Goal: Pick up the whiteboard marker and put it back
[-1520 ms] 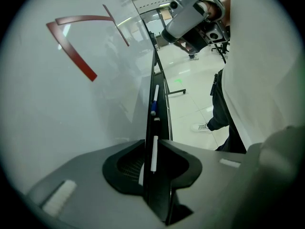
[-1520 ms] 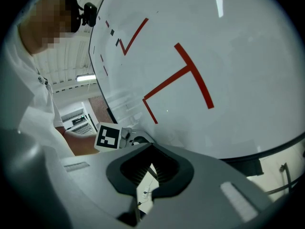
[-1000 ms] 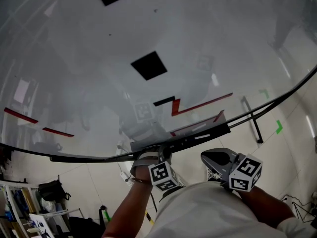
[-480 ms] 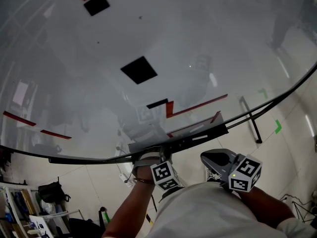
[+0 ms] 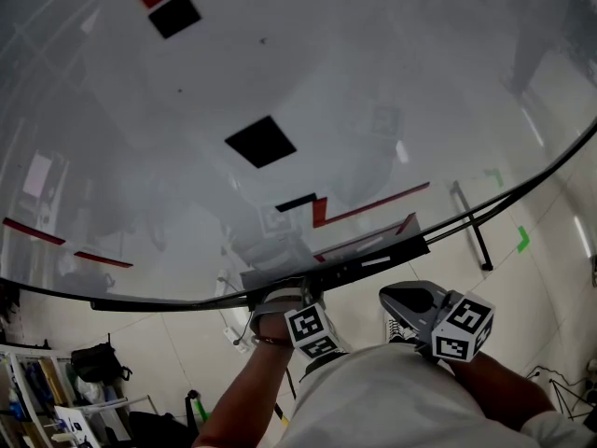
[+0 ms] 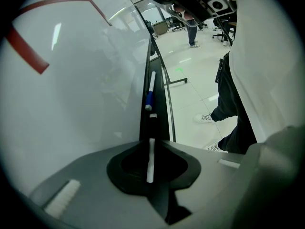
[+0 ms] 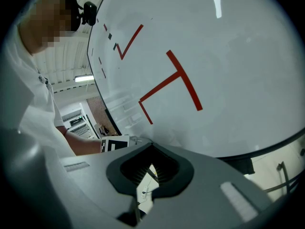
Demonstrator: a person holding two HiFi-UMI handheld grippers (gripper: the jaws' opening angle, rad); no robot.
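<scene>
the whiteboard marker (image 6: 150, 162) is white and thin. it sits between the fingers of the left gripper (image 6: 151, 149), right over the near end of the dark tray (image 6: 159, 120) under the whiteboard (image 5: 373, 82). its long side runs along the tray, from 6 o'clock up to 12 o'clock in the left gripper view. i cannot tell which end is the cap. the left fingers are pressed in on it and pinch it.

further along the tray, at 12 o'clock, lie a small white bit (image 6: 153, 115) and then a blue and white marker (image 6: 150, 92), both in line with the tray.

the right gripper (image 7: 148, 175) hangs near the whiteboard at 3 o'clock from the left one. its fingers are pressed together and hold nothing.
</scene>
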